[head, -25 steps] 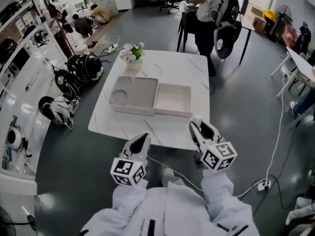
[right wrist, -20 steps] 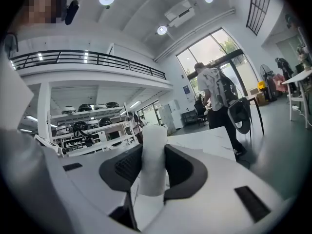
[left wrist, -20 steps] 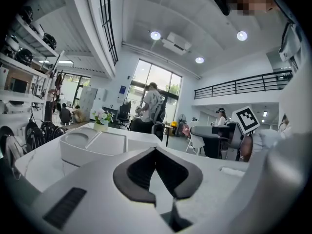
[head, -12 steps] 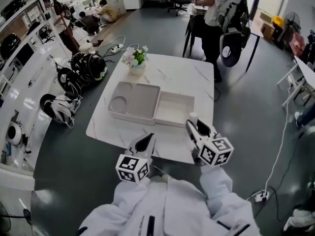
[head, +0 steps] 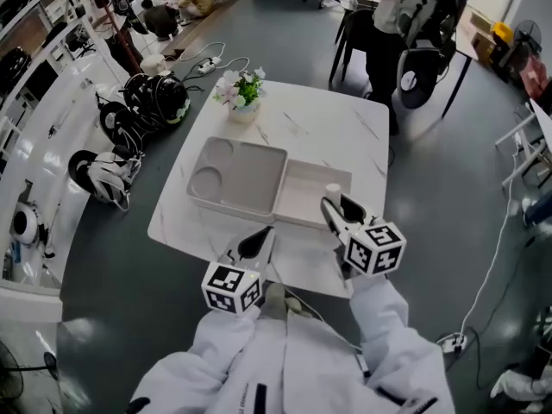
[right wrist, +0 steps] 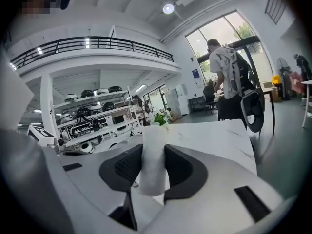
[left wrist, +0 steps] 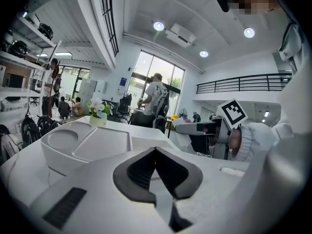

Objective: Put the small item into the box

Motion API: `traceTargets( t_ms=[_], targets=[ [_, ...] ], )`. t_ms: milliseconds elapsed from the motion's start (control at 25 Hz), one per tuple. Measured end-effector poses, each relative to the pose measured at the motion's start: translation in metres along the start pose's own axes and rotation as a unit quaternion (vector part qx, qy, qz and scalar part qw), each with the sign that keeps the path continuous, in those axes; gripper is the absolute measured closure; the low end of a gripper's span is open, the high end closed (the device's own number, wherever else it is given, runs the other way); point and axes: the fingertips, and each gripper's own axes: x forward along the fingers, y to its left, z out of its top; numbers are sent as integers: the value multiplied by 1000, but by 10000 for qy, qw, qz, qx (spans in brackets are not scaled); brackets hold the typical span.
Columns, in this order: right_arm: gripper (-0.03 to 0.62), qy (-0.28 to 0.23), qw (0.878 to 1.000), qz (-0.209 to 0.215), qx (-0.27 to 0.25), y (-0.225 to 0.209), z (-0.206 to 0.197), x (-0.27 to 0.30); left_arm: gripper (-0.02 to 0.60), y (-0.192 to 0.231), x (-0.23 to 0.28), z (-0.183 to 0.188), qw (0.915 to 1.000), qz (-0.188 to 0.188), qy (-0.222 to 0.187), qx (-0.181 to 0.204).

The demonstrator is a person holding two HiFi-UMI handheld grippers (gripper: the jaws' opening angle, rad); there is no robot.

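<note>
A small white cylinder (head: 332, 190) stands upright between my right gripper's (head: 337, 207) pads, and the jaws are shut on it (right wrist: 153, 160). In the head view it overlaps the near right part of the white box's (head: 304, 172) open compartment; its height above it is unclear. The box's left half (head: 246, 169) has two round recesses. My left gripper (head: 256, 241) hangs over the table's near edge, just short of the box, jaws shut and empty (left wrist: 157, 172). The left gripper view shows the box (left wrist: 87, 140) ahead on its left.
The box lies on a white marble table (head: 328, 128) with a flower pot (head: 241, 93) at its far left corner. Helmets (head: 155, 102) lie on the floor to the left. A person (head: 405, 15) stands beyond the table by a dark desk.
Both grippers have moved forward from before the table to over it. The right one carried the white cylinder to the box's right compartment. Neither grip changed.
</note>
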Motion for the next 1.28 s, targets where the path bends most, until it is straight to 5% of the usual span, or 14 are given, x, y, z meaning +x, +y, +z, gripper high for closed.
traceTargets(
  t_ms=[440, 800, 1280],
  targets=[
    [474, 1058, 9942, -162, -139, -22, -23, 81, 583, 21, 40, -6, 9986, -299, 359, -239],
    [473, 2321, 9723, 132, -262, -23, -64, 126, 583, 30, 56, -10, 9973, -448, 498, -312],
    [468, 3074, 9497, 95, -592, -30, -89, 141, 583, 35, 65, -10, 9970, -462, 564, -273]
  ],
)
